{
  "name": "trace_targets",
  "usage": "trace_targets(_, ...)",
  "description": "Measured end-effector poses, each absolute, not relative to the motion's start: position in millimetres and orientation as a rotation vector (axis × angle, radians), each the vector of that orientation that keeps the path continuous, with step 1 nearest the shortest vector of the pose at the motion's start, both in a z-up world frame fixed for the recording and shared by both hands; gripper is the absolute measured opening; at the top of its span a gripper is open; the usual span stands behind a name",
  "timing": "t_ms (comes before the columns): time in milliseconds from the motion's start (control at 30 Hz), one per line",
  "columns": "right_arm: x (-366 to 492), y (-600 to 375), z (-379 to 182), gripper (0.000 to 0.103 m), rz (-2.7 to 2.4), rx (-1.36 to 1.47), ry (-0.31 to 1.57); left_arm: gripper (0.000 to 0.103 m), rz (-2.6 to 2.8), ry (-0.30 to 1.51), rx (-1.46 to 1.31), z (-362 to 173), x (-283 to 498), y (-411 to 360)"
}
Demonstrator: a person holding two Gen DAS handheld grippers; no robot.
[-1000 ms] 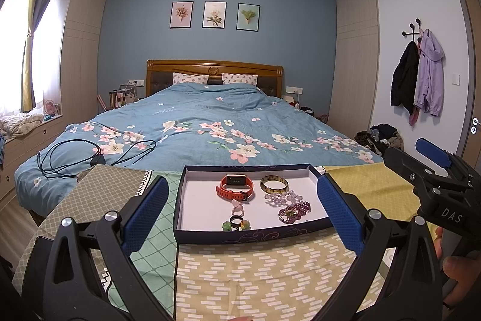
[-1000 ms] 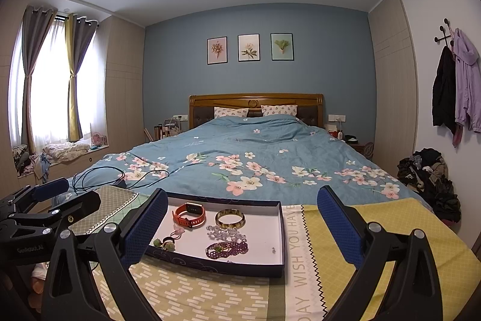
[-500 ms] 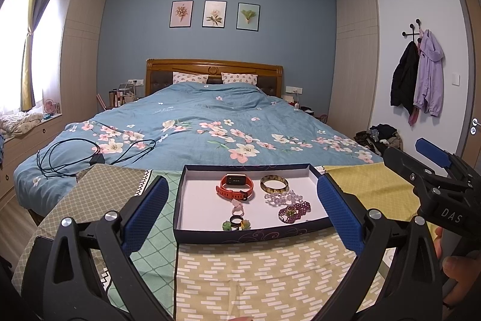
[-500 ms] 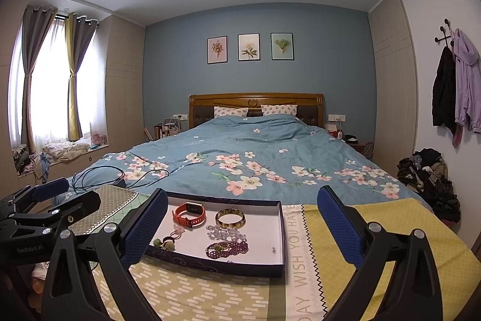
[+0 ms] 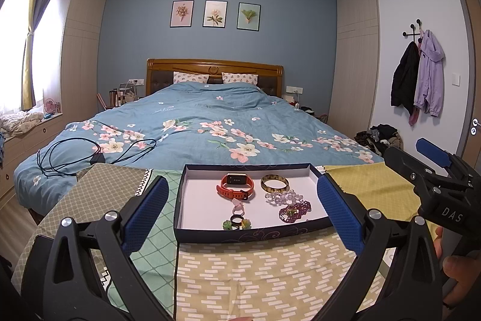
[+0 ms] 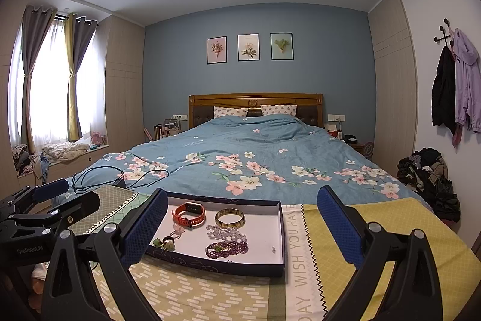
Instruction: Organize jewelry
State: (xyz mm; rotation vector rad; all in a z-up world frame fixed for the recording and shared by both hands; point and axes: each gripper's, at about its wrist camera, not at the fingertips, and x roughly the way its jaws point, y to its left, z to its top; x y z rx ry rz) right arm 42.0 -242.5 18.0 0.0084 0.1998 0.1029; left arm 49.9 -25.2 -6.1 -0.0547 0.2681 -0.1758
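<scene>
The dark blue cardboard tray of jewelry sits ahead between the wide-open left gripper fingers; the right gripper gapes wide too.

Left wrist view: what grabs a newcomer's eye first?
The shallow dark box with a white floor, on the patterned cloths at the foot of the bed, framed by the left gripper with its blue fingers wide apart. Inside, the orange smartwatch lies at the back beside an amber bangle; purple beads lie nearer, right.
</scene>
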Motion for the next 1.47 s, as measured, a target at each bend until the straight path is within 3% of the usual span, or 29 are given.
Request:
trace_targets(1267, 43, -243, 14, 0.096, 0.101, -0.002, 0.208, 0.097, -0.153, 0.296, -0.054, -5, 46, -23)
trace_targets(1467, 56, -276, -4, 0.096, 0.054, -0.033, 0.314, 0.097, -0.132, 0.375, -0.037, -15, 59, -12)
